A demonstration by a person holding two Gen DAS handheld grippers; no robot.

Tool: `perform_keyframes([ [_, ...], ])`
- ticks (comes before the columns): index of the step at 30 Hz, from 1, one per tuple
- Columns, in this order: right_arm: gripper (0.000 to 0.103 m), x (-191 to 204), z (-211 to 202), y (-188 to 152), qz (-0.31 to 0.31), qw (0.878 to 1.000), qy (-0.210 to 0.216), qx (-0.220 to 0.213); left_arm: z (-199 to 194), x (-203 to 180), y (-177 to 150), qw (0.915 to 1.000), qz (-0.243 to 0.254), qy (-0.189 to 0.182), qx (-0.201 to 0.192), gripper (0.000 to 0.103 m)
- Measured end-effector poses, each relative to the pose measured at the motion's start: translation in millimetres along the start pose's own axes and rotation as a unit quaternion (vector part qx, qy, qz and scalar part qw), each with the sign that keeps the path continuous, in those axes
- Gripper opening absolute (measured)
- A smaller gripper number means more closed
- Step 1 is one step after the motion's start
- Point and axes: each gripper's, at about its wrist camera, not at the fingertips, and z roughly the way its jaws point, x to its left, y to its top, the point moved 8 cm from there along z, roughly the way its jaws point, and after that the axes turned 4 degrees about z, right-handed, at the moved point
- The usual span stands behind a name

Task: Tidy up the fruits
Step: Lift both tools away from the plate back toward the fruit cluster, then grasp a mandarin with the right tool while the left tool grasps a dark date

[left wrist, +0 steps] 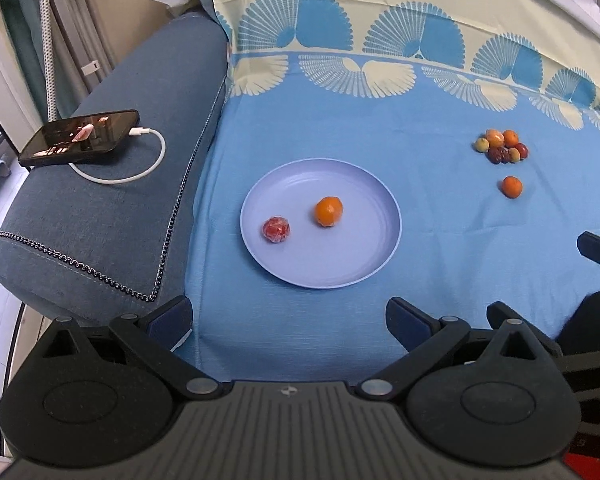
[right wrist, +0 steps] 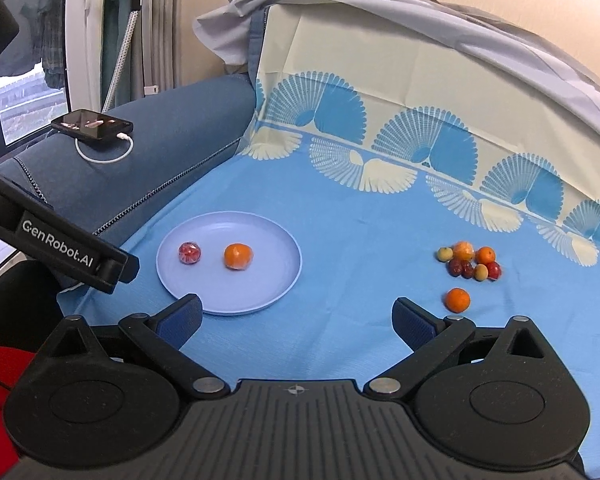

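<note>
Two wide-spread grippers fill the bottom of their own views, both empty: the left gripper (left wrist: 288, 320) sits at the lower centre of the left wrist view, the right gripper (right wrist: 296, 320) at the lower centre of the right wrist view, each with its jaws well apart and nothing between them. The blue cloth (left wrist: 440, 232) with its fan pattern covers most of both frames. To its left lies a dark blue sofa arm (left wrist: 112, 208), bearing a phone (left wrist: 80, 138) with a white cable (left wrist: 148, 160) in the upper left. A lilac plate (left wrist: 340, 268) rests mid-frame, just above the left gripper's jaws. On it lie an orange (left wrist: 329, 211) and, left of it and apart, a red wrapped fruit (left wrist: 276, 230). In the right wrist view, a pile of small fruits (right wrist: 470, 262) sits at centre right, well apart from the plate. A lone orange (right wrist: 457, 300) lies just below the pile, just above the right gripper's right-hand finger.
</note>
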Motion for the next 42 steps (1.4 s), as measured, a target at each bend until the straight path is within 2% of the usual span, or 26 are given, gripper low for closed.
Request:
perform_keyframes([
  [9,0.101,-6.8,10.7,-6.1,0.023,1.000,-0.009,0.014,8.9,-2.1,-2.5,0.9998,0.010,-0.001,0.015,0.103],
  [17,0.101,-29.6,26.5,-13.5,0.063,0.997,-0.029,0.020,21.0,-4.4,2.1,0.9994,0.013,0.001,0.031,0.103],
  [22,0.102,-65.2,53.8,-31.4,0.121,0.990,-0.072,0.030,36.3,-5.4,6.2,0.9975,-0.012,-0.019,0.067,0.103],
  [25,0.102,-94.3,78.2,-38.2,0.137,0.985,-0.101,0.025,43.9,-3.8,11.3,0.9967,-0.019,-0.010,0.078,0.103],
  [29,0.102,-134.1,126.3,-51.8,0.155,0.977,-0.137,0.046,56.2,-6.1,19.7,0.9951,-0.017,0.002,0.098,0.103],
  [35,0.102,-192.8,174.2,-50.8,0.189,0.966,-0.180,0.003,80.3,-25.6,42.7,0.9930,-0.017,0.000,0.117,0.103],
  [39,0.102,-221.7,214.4,-48.8,0.169,0.967,-0.191,0.004,100.7,-51.4,65.8,0.9909,-0.020,-0.021,0.132,0.103],
  [40,0.101,-225.5,223.5,-50.2,0.160,0.969,-0.190,0.014,105.5,-59.0,72.0,0.9906,-0.019,-0.025,0.133,0.103],
  [42,0.079,-229.9,236.6,-53.1,0.148,0.972,-0.183,0.019,115.3,-73.8,85.9,0.9907,-0.014,-0.029,0.132,0.103],
])
